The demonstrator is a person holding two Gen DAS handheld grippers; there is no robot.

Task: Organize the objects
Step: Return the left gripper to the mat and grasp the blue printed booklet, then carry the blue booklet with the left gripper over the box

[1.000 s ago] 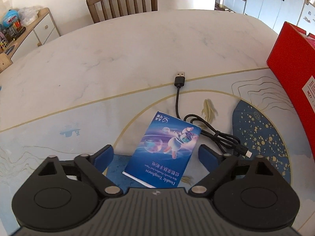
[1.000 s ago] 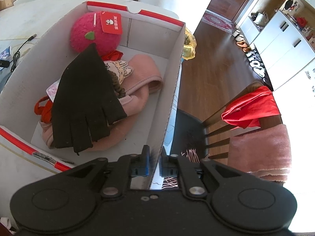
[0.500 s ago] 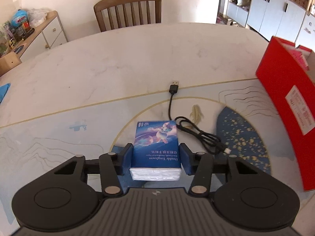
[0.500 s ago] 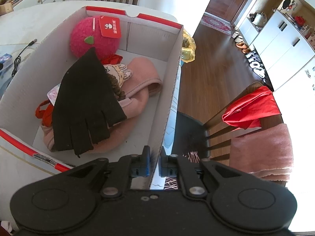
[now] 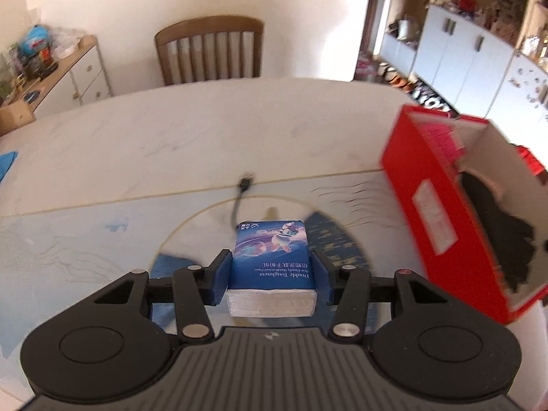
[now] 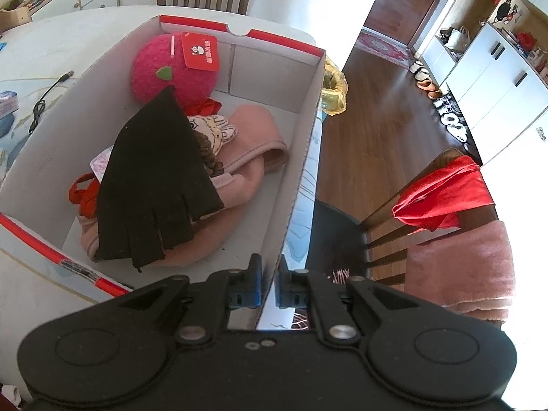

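Jaws, left gripper: clamped on both long sides of the tissue pack, blue pads flat against its wrapper. A second ago they stood wide with the pack lying flat on the table; now the pack rides between them, clear of the surface, and the view is motion-blurred (a lift under way, by my reading).

Jaws, right gripper: pinched shut on the near wall of the box, one pad inside, one outside. No change from a second ago; the box looks steadied for loading.

Box contents, as seen from the right wrist: black glove on top, pink cloth under it, pink plush ball with a red tag at the far end, red strap at the near left. Room remains along the right-hand wall.

Left on the table: cable, its plug pointing away, just beyond where the pack lay.

Status: pack picked, not yet placed. The box's red side stands to the right of the held pack, mouth open upward. Next, I judge, the pack goes over that rim and into the free strip; the cable would then be the last loose item in sight.
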